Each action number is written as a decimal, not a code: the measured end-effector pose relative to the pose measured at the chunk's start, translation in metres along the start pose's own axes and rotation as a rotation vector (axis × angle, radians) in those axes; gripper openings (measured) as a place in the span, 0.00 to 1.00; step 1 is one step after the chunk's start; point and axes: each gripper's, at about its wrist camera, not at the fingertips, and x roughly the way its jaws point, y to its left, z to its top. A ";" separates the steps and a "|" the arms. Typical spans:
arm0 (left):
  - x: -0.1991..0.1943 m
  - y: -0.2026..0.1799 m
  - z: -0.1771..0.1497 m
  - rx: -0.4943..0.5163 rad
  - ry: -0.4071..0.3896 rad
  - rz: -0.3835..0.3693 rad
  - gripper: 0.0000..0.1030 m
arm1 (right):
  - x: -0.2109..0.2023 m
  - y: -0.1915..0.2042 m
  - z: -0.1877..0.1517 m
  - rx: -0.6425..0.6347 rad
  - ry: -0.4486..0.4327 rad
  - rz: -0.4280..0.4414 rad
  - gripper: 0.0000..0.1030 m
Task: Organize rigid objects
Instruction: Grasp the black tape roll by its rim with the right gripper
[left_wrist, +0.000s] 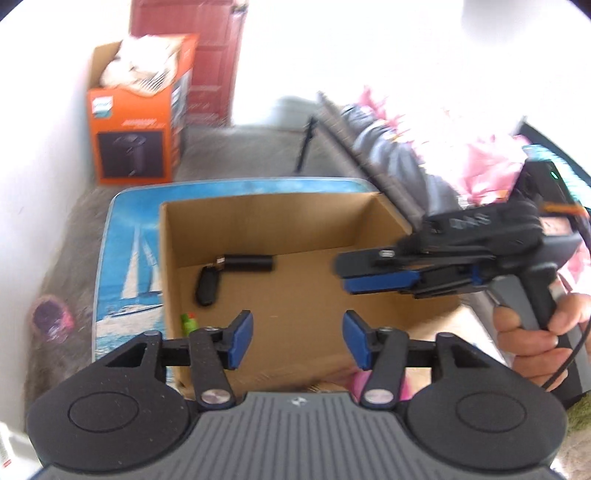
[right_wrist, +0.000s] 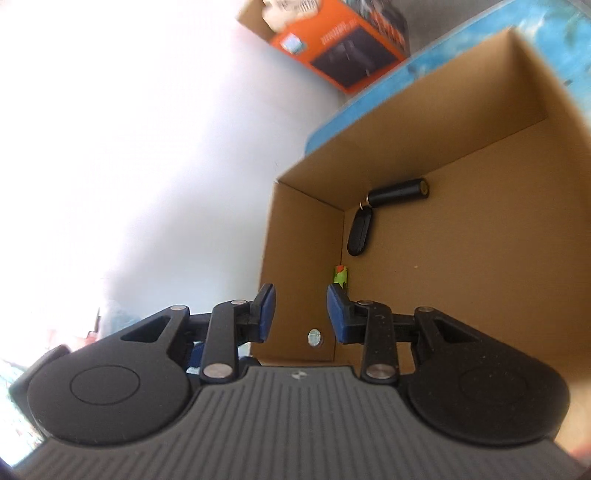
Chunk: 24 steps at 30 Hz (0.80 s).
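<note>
both grippers over the cardboard box (left_wrist: 280, 225), nothing held. left gripper (left_wrist: 298, 341): fingers apart, bare box floor between the blue pads. right gripper (right_wrist: 301, 314): fingers apart too, narrower gap, nothing between them. in the left view it sits side-on at the box's right edge, a person's hand (left_wrist: 532, 339) on its handle.

box sits on a blue counter (left_wrist: 125, 236) with a sailboat print. contents so far: black cylinder (right_wrist: 399, 194) against the far wall, black key fob (right_wrist: 360, 232) joined to it by a small ring, green patterned tube (right_wrist: 341, 276) close to the left wall, and a small round silver thing (right_wrist: 314, 337) low down near that corner, probably a coin cell, too small to be sure.

my read: items already dropped in, more still to fetch, none of it in view here.

risks:
- both grippers crowd the same opening, a careless swing could knock them together or clip the box rim.
- box is light card on a smooth top, a bump on the wall would slide it.
- both round items can roll if the box gets jolted.
- both views are smeared, so positions are rough.
</note>
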 end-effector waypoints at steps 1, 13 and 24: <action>-0.004 -0.003 -0.004 0.010 -0.010 -0.020 0.58 | -0.018 0.000 -0.011 -0.018 -0.036 -0.006 0.31; 0.040 -0.075 -0.094 0.183 0.097 -0.154 0.75 | -0.071 -0.065 -0.136 -0.074 -0.142 -0.347 0.33; 0.082 -0.105 -0.146 0.340 0.211 -0.081 0.74 | -0.035 -0.070 -0.155 -0.181 -0.093 -0.441 0.33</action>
